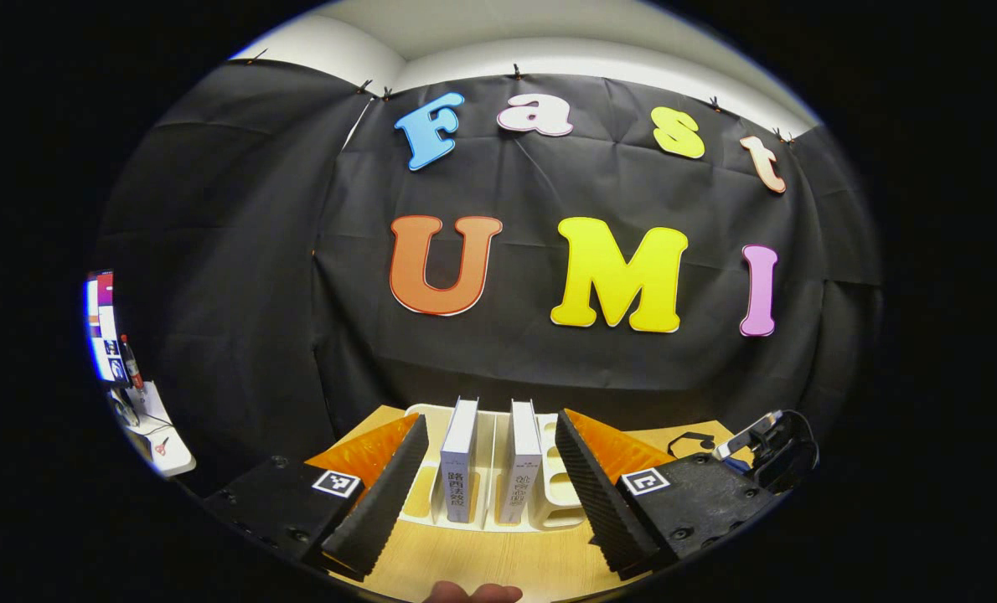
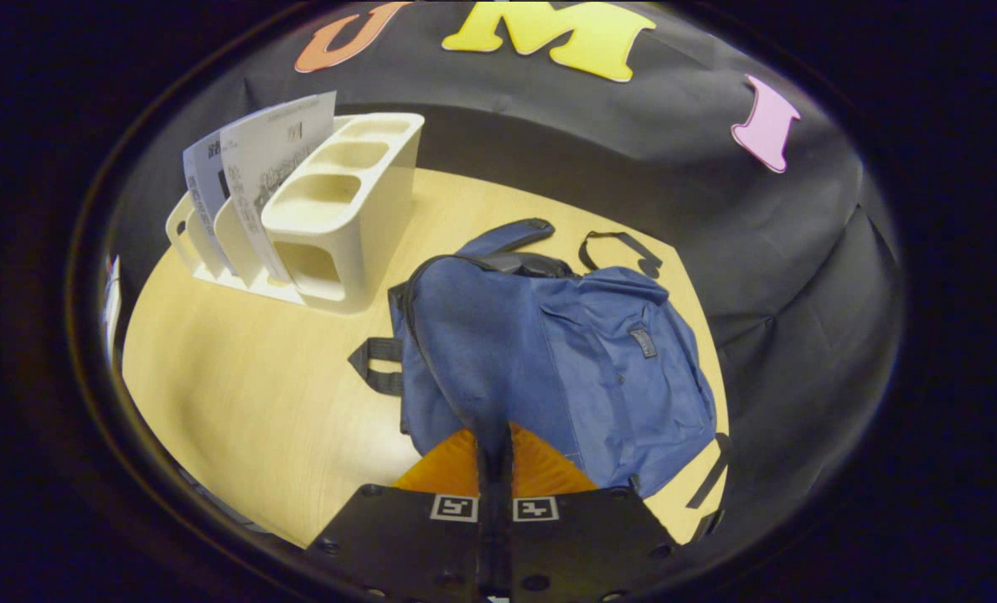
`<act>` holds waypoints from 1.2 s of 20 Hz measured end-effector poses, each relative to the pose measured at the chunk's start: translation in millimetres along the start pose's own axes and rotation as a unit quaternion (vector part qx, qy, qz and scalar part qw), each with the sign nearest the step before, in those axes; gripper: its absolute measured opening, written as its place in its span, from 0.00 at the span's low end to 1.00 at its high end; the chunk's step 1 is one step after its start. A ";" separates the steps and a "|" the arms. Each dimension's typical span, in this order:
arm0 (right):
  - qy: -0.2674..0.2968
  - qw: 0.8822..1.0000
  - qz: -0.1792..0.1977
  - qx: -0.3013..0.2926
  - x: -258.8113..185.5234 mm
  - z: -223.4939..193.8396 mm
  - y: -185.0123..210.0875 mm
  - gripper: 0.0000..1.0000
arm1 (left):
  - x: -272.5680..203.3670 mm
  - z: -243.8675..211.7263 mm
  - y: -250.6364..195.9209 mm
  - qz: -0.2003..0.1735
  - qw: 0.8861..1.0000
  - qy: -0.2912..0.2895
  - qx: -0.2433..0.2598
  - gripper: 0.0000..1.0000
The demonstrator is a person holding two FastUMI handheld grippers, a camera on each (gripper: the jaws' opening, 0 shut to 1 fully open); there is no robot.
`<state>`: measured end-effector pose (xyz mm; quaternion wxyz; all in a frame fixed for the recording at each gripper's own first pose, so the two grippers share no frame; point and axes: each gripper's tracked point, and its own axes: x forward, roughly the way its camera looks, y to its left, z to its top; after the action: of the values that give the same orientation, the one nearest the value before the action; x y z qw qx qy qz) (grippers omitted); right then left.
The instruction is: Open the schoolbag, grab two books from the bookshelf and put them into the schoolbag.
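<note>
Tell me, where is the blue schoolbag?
In the right gripper view, the schoolbag lies on the wooden table, right of the white bookshelf.

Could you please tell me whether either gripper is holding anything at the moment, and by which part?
The left gripper is open and empty. The right gripper is pinched at the schoolbag's zipper edge; what it grips cannot be told.
</note>
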<state>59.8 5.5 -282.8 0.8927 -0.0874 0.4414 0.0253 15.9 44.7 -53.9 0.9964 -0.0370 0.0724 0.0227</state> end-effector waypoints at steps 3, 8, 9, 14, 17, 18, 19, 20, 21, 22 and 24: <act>-0.015 1.000 0.009 0.002 -20.6 14.2 -19.2 0.00 | 6.3 -0.4 -1.8 -0.005 1.000 0.004 0.008 0.97; -0.038 0.999 0.002 0.005 -49.7 38.8 -76.1 0.00 | 23.0 -1.3 -2.9 -0.018 0.999 0.021 0.027 0.97; -0.044 0.999 -0.004 0.005 -54.1 44.7 -91.0 0.00 | 27.0 -2.1 -3.6 -0.022 0.999 0.025 0.032 0.97; -0.057 0.998 -0.025 0.028 -64.0 67.2 -157.8 0.00 | 47.3 5.2 -12.3 -0.035 0.998 0.041 0.039 0.98; -0.055 0.997 -0.027 0.037 -59.9 75.4 -191.7 0.00 | 62.9 3.1 -24.2 -0.046 0.996 0.071 0.036 0.97; -0.053 0.997 -0.027 0.040 -56.7 76.6 -201.8 0.00 | 69.2 2.5 -29.3 -0.049 0.995 0.081 0.037 0.97; -0.050 0.998 -0.024 0.044 -52.4 77.3 -209.3 0.00 | 73.9 2.9 -30.0 -0.048 0.994 0.092 0.044 0.97; -0.046 0.998 -0.019 0.048 -48.8 75.9 -215.2 0.00 | 80.3 1.8 -32.3 -0.050 0.992 0.103 0.051 0.97; -0.043 0.998 -0.015 0.053 -47.1 75.9 -220.5 0.00 | 88.6 -1.0 -35.3 -0.051 0.990 0.116 0.058 0.97; -0.040 0.997 -0.012 0.057 -43.5 74.6 -226.9 0.00 | 96.2 -3.1 -38.8 -0.055 0.988 0.130 0.067 0.97; -0.035 0.997 -0.003 0.066 -39.0 73.9 -236.3 0.00 | 111.6 -11.1 -45.2 -0.063 0.982 0.163 0.076 0.96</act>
<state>122.9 -212.5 -176.3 0.9115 -0.0282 0.4104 -0.0036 127.0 3.2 -78.0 0.9705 0.0310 0.2333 -0.0517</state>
